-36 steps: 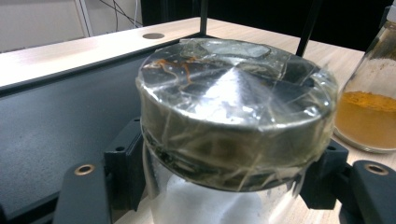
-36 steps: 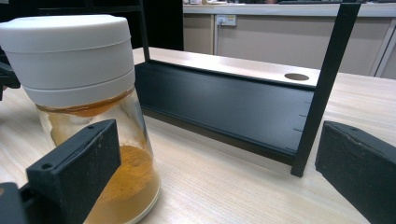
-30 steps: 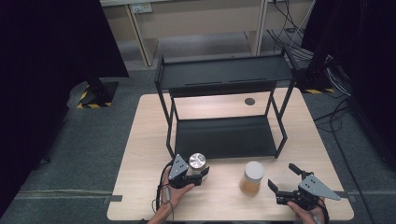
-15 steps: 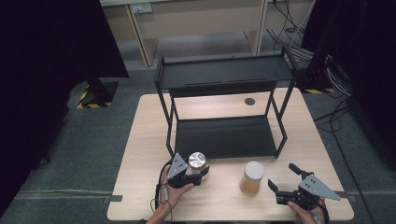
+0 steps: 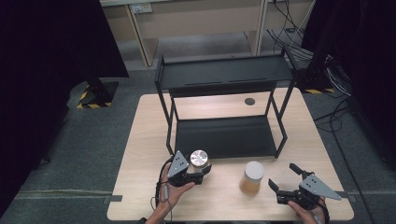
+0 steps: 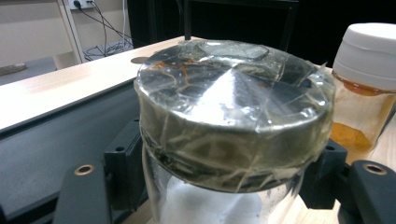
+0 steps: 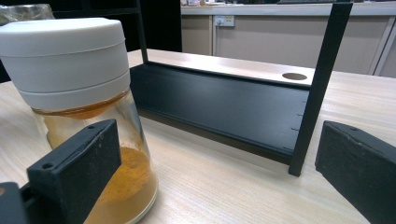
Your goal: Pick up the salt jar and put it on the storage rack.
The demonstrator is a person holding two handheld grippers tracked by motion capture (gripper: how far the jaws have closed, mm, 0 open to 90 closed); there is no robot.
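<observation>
A glass jar with a taped silver lid (image 5: pixel 199 158) stands on the table in front of the black rack, white powder inside it (image 6: pixel 219 107). My left gripper (image 5: pixel 200 171) is shut on this jar, one black jaw on each side of the glass below the lid (image 6: pixel 219 191). A jar with a white lid (image 5: pixel 254 176) and orange powder stands to its right. My right gripper (image 5: pixel 282 176) is open just right of that jar. In the right gripper view the white-lidded jar (image 7: pixel 79 93) stands by the left jaw, outside the gap of the right gripper (image 7: pixel 219 172).
A black two-level rack (image 5: pixel 224 74) stands at the middle of the wooden table (image 5: pixel 144 140), its lower shelf (image 7: pixel 224 102) bare. One rack post (image 7: pixel 317 88) rises close to my right jaw. A round hole (image 5: pixel 250 101) sits in the tabletop behind the rack.
</observation>
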